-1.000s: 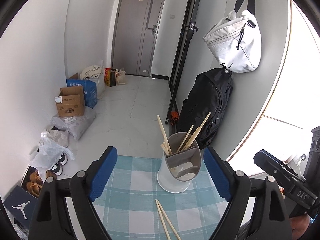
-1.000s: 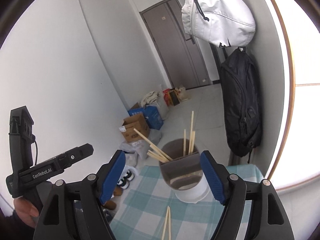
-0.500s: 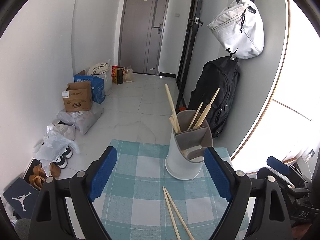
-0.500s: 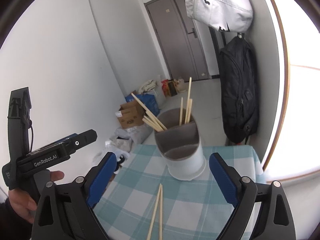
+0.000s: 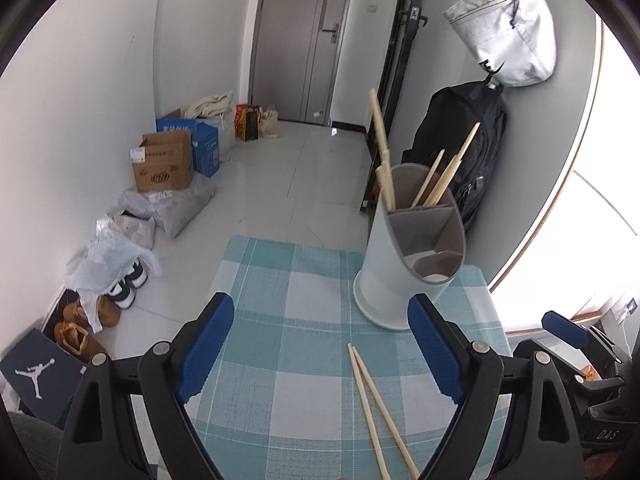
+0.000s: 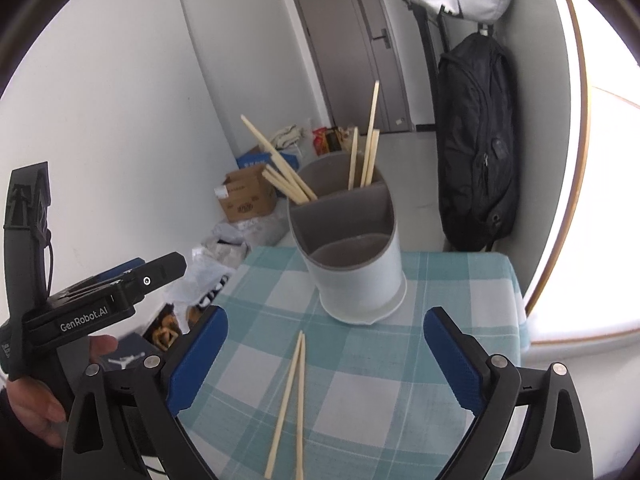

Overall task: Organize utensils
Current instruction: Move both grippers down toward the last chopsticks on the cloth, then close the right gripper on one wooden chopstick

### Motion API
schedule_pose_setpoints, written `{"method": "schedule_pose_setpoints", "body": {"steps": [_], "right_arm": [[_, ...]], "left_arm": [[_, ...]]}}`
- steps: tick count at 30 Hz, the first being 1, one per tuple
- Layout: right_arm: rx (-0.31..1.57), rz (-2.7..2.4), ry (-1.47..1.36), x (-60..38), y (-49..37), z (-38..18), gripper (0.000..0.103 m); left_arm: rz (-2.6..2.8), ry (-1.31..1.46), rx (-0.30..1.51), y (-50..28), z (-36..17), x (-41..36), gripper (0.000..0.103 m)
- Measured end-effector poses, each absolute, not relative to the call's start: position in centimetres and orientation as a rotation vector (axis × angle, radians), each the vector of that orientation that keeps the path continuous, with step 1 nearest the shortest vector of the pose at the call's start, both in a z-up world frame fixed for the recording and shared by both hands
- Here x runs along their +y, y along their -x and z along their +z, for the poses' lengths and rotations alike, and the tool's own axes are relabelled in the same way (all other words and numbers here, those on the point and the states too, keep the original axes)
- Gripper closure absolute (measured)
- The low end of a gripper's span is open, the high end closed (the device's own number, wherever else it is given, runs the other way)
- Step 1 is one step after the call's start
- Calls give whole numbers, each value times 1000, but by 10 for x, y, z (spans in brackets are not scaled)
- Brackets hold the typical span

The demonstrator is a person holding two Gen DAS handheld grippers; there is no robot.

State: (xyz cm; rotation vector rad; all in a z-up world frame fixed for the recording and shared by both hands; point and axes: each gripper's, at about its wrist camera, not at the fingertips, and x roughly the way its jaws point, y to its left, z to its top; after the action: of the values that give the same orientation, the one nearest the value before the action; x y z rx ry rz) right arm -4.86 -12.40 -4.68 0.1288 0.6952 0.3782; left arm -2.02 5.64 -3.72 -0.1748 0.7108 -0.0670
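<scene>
A white utensil holder (image 5: 400, 264) with grey dividers stands at the far side of a small table with a teal checked cloth (image 5: 304, 336). It also shows in the right wrist view (image 6: 356, 272). Several wooden chopsticks stand in its rear compartments. Two loose chopsticks (image 5: 378, 412) lie side by side on the cloth in front of it, seen also in the right wrist view (image 6: 292, 396). My left gripper (image 5: 320, 348) is open and empty, above the cloth just short of the loose pair. My right gripper (image 6: 324, 356) is open and empty over that pair.
The table is small; its edges fall off to the floor on the left and far side. Cardboard boxes (image 5: 162, 164), bags and shoes (image 5: 80, 320) lie on the floor at left. A black backpack (image 6: 476, 140) and a white bag (image 5: 508, 28) hang on the right wall.
Both grippers have drawn back and tilted down from the holder. The loose chopsticks now show more fully between the open fingers. The jaws stay open.
</scene>
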Motion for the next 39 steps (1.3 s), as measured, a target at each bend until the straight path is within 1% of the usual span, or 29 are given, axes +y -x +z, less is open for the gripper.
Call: {"method": "schedule_pose_setpoints", "body": {"steps": [5, 7, 9, 10, 11, 12, 13, 15, 17, 19, 21, 25, 30, 33, 39], "right_arm": [[803, 392, -93, -111, 32, -71, 4], [849, 394, -80, -105, 25, -81, 8], [903, 411, -65, -97, 19, -94, 22], [935, 412, -50, -92, 15, -101, 24], [954, 410, -38, -88, 12, -106, 30], [978, 411, -25, -83, 9, -113, 39], [997, 416, -15, -79, 6, -118, 43], [1040, 414, 19, -70, 0, -129, 57], [1071, 434, 39, -61, -6, -138, 63], [1088, 438, 74, -51, -12, -144, 67], [1107, 450, 108, -41, -17, -149, 73], [1126, 452, 180, -26, -25, -155, 77], [1163, 421, 242, -14, -36, -163, 85], [1168, 400, 256, -12, -37, -164, 89], [1162, 383, 268, -4, -45, -164, 89]], "left_arm": [[-48, 198, 762, 14, -56, 69, 17], [-40, 203, 780, 13, -62, 73, 17], [-37, 223, 803, 11, -67, 78, 17], [-38, 231, 810, 9, -68, 79, 17], [-39, 239, 817, 9, -69, 80, 17], [-39, 241, 825, 9, -70, 81, 17], [-38, 242, 829, 9, -70, 82, 17], [-41, 256, 833, 8, -71, 85, 17], [-36, 262, 837, 8, -71, 88, 17], [-33, 265, 843, 7, -72, 92, 17], [-28, 286, 853, 6, -73, 97, 17], [-24, 326, 870, 3, -77, 106, 17], [-12, 359, 882, 1, -79, 116, 17], [-7, 384, 895, 1, -81, 123, 17], [7, 447, 926, -2, -87, 134, 17]]}}
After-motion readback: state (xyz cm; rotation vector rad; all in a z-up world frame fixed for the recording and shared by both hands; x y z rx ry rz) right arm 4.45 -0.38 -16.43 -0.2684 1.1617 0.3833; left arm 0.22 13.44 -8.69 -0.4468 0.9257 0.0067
